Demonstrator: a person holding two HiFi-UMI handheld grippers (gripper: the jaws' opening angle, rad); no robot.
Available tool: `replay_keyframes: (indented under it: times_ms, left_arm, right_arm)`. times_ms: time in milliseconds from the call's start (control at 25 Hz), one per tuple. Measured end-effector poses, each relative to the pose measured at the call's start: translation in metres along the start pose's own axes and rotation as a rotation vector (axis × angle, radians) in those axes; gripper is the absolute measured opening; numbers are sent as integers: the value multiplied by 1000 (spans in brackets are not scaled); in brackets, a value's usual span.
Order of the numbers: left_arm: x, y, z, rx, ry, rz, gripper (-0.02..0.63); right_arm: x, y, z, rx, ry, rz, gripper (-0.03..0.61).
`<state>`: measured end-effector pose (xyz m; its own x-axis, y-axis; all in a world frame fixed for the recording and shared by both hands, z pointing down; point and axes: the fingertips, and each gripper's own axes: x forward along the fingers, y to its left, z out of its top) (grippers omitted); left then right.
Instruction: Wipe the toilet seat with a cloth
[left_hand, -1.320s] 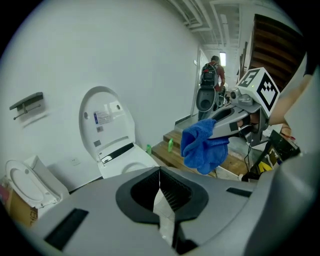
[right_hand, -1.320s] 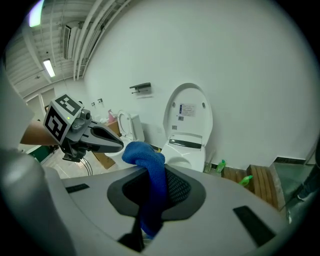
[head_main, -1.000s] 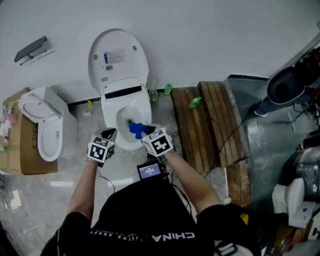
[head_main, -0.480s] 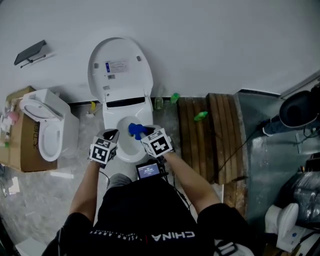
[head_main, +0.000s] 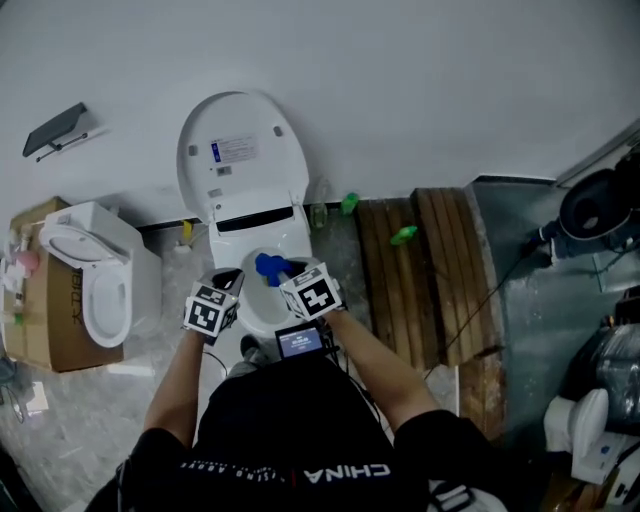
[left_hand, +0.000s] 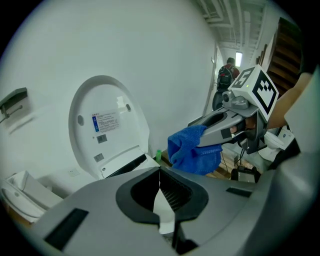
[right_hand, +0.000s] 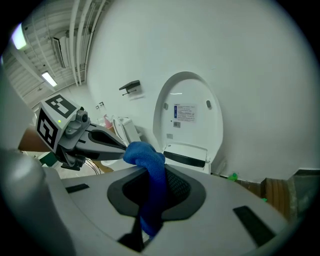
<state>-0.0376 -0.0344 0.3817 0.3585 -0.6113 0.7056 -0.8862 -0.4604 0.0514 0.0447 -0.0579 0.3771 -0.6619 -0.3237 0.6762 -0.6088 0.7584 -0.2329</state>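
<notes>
Right gripper fingers clamp a narrow fold of the cloth; rubbing the toilet seat could tug it loose. Left gripper fingers are together, empty.

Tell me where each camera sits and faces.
Head view: on the person's head, looking steeply down at the toilet; forearms, left gripper and right gripper show.
Left gripper view: on that gripper, facing the raised lid; the right gripper shows.
Right gripper view: on that gripper, facing the lid past its blue cloth; the left gripper shows.
Both gripper views share the lid.
</notes>
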Motion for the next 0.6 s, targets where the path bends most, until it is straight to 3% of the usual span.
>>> replay_keyframes:
  times_ms: [600]
  left_arm:
    - [2,22,-1,13,-3,-47,12]
  right_arm:
    - [10,8,18,9,-6,-45,53]
